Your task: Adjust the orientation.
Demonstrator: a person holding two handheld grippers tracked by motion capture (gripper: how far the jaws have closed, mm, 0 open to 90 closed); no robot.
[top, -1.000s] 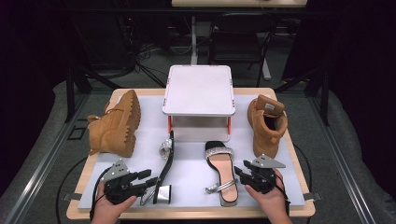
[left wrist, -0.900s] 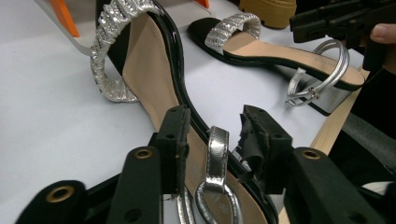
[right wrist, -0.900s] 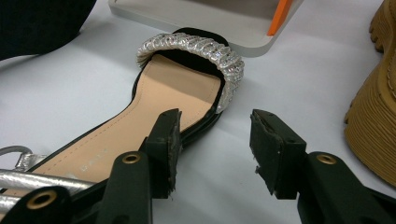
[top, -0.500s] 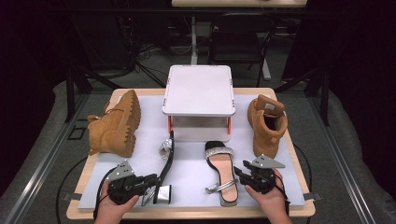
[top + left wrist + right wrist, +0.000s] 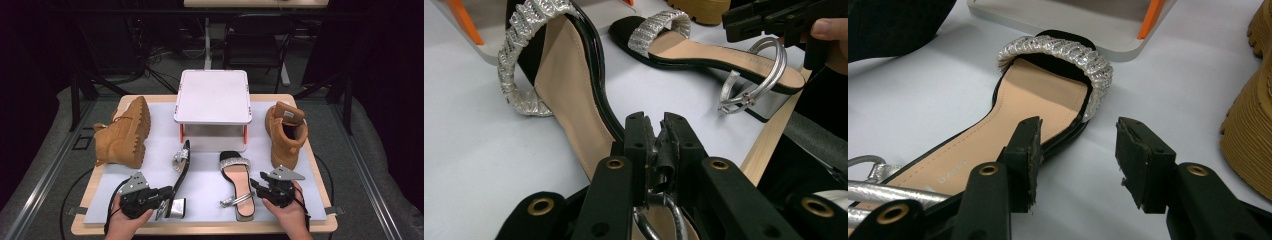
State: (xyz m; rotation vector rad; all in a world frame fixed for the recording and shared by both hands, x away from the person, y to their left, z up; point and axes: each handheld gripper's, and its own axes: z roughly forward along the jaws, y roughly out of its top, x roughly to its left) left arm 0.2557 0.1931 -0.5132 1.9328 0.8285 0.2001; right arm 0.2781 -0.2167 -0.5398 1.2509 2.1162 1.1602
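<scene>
Left gripper (image 5: 161,196) just closed on sandal strap (image 5: 659,220), seen close-up.

In front of you, two sandals lie side by side: the left sandal (image 5: 179,172) on its side, the right sandal (image 5: 237,182) flat. Behind them stands a raised platform (image 5: 213,97), flanked by a left boot (image 5: 124,132), seemingly tipped over, and a right boot (image 5: 286,132).

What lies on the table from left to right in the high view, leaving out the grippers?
Tipped tan boot → sandal on its side → white stand → flat-lying sandal → upright tan boot.
</scene>
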